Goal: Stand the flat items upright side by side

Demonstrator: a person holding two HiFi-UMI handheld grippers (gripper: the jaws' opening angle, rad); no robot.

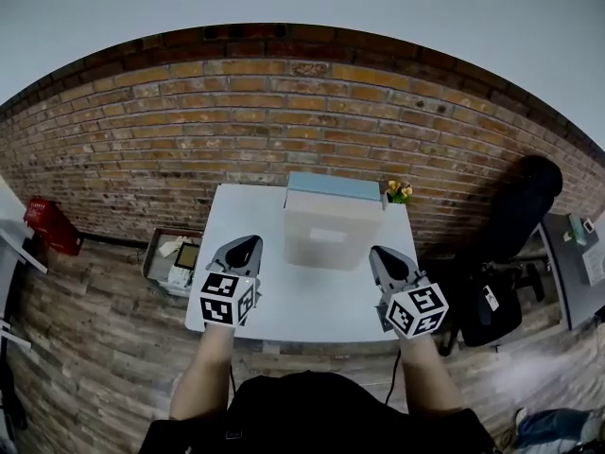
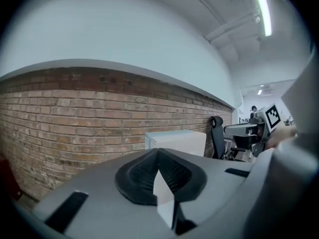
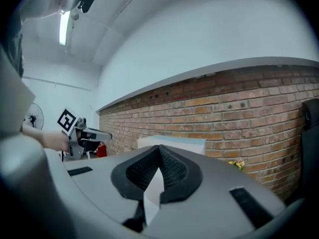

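Head view: white table (image 1: pixel 302 305) against the brick wall, and on its far middle a white block with pale blue top (image 1: pixel 333 218). I take it for the flat items, but no separate pieces can be made out. Its long side runs left to right along the wall, its broad face toward the person. The left gripper (image 1: pixel 244 243) and right gripper (image 1: pixel 381 253) hang over the near half of the table, jaws together and nothing in them. The block lies ahead and between them, with the right tip nearer its front corner and the left a bit further off. Small flowers (image 1: pixel 399 192) sit by the back right corner.

Left gripper view: left gripper (image 2: pixel 158 154) closed and empty, pointing roughly level, block (image 2: pixel 177 140) straight ahead just above the tips, right gripper (image 2: pixel 271 117) off to the side.

Right gripper view: right gripper (image 3: pixel 159 152) closed and empty, block (image 3: pixel 172 143) ahead, left gripper (image 3: pixel 75 129) well apart. The next move probably needs the jaws opened before reaching forward.
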